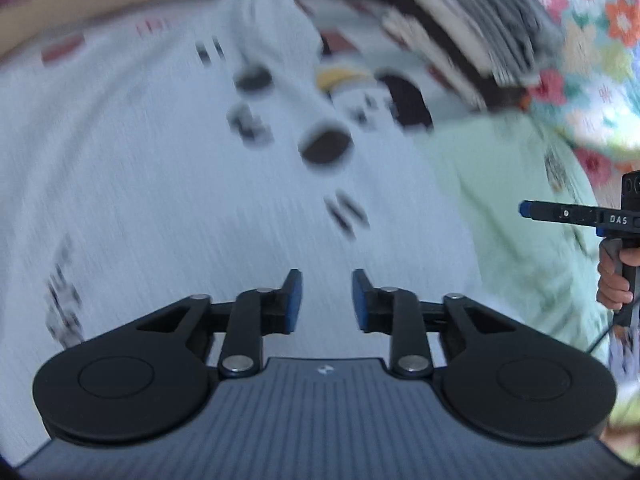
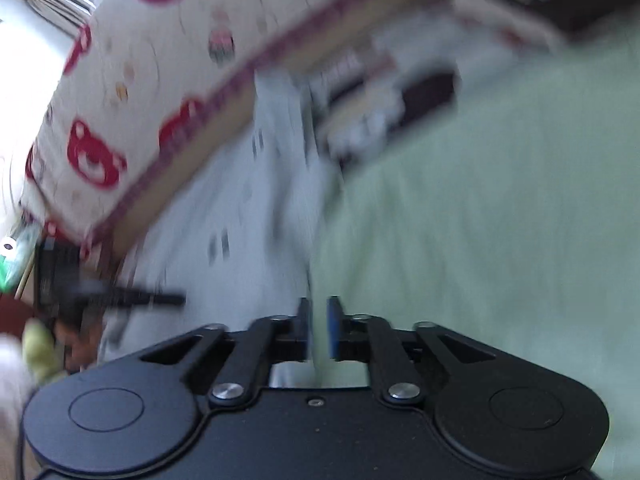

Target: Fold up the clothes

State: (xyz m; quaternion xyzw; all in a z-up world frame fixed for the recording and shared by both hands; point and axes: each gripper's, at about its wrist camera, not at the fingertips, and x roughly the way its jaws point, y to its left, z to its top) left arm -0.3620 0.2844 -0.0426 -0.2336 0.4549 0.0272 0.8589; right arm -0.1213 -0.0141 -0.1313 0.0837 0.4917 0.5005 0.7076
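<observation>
The left black two-finger gripper, jaws apart and empty, hovers over a white printed garment stretching lengthwise ahead, while the right gripper, jaws narrowly apart, sits at its edge beside pale green cloth.

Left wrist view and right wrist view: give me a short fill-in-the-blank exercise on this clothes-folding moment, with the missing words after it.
1. The left gripper hovers with nothing between its ____ pads.
2. Beside the white printed garment lies a pale ____ garment.
3. At the top right of the left wrist view sits a ____ of folded clothes.
4. The right gripper has its jaws slightly ____.

Missing words: blue; green; stack; apart
</observation>
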